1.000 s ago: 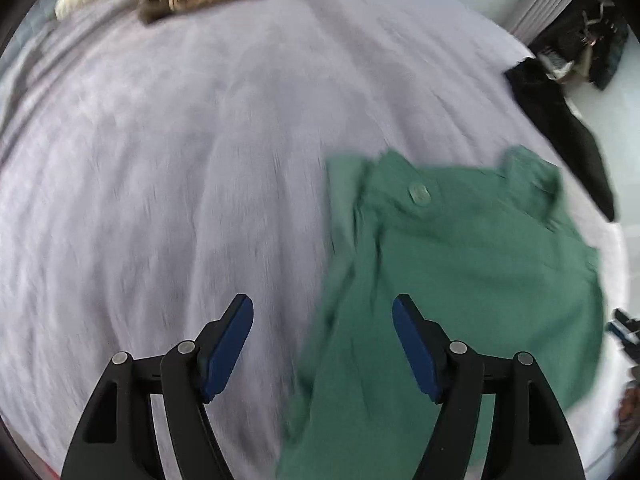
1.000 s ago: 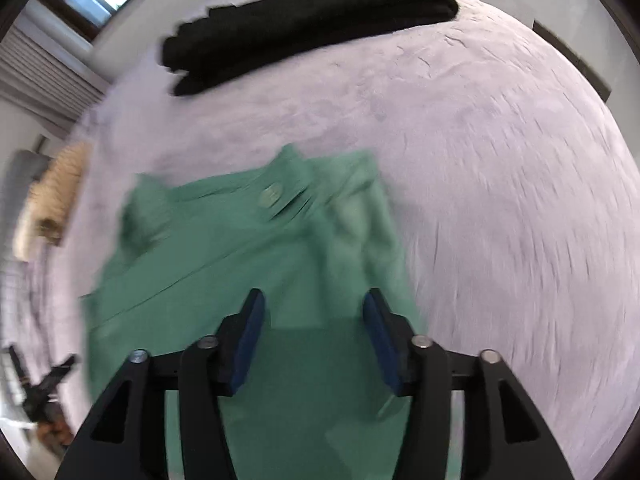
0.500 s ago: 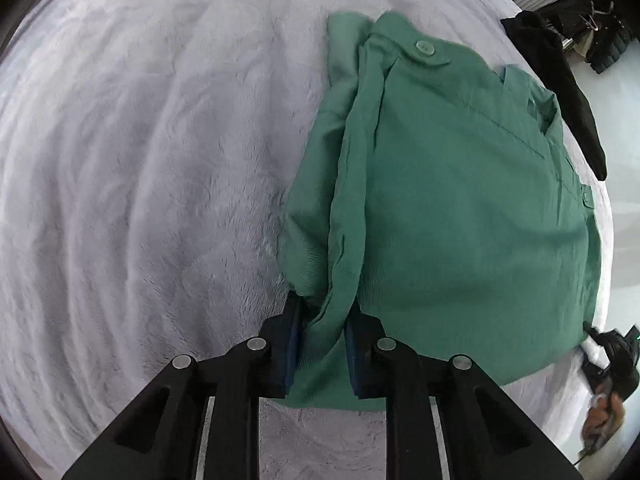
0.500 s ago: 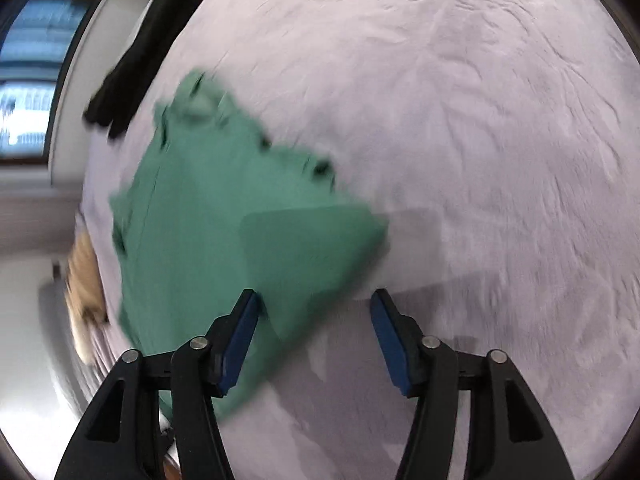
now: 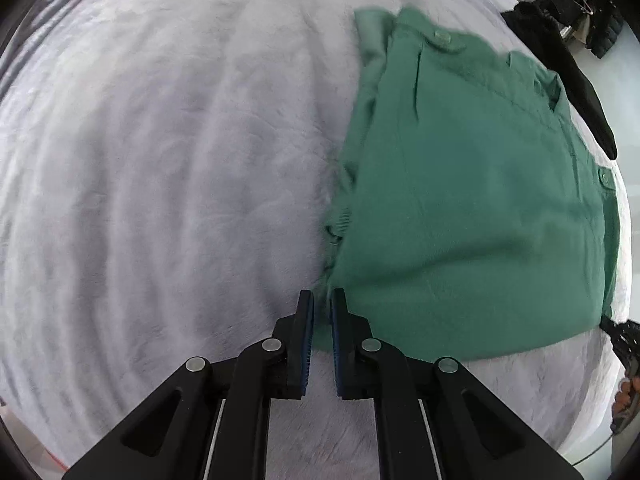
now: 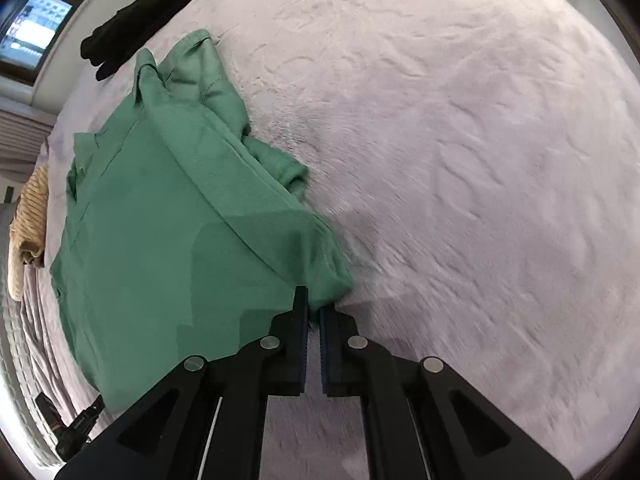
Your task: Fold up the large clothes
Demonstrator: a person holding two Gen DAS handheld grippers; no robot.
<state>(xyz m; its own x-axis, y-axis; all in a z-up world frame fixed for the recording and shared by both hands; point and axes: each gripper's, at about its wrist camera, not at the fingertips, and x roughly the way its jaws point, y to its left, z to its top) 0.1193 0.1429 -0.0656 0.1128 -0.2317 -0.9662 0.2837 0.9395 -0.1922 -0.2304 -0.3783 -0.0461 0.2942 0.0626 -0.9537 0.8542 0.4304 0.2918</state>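
Both grippers' fingers pinch corners of the green shirt (image 5: 472, 208) (image 6: 168, 216).

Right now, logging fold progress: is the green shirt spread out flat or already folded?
Partly folded: the green shirt lies doubled on the bed, a sleeve tucked under one side, both grippers pinching its near corners.

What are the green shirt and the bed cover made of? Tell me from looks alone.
Green shirt: matte woven cloth, probably cotton or a blend; fine weave, stitched seams, soft creases. Bed cover: pale plush fleece or velvet-like fabric, judging by its brushed, swirled nap.
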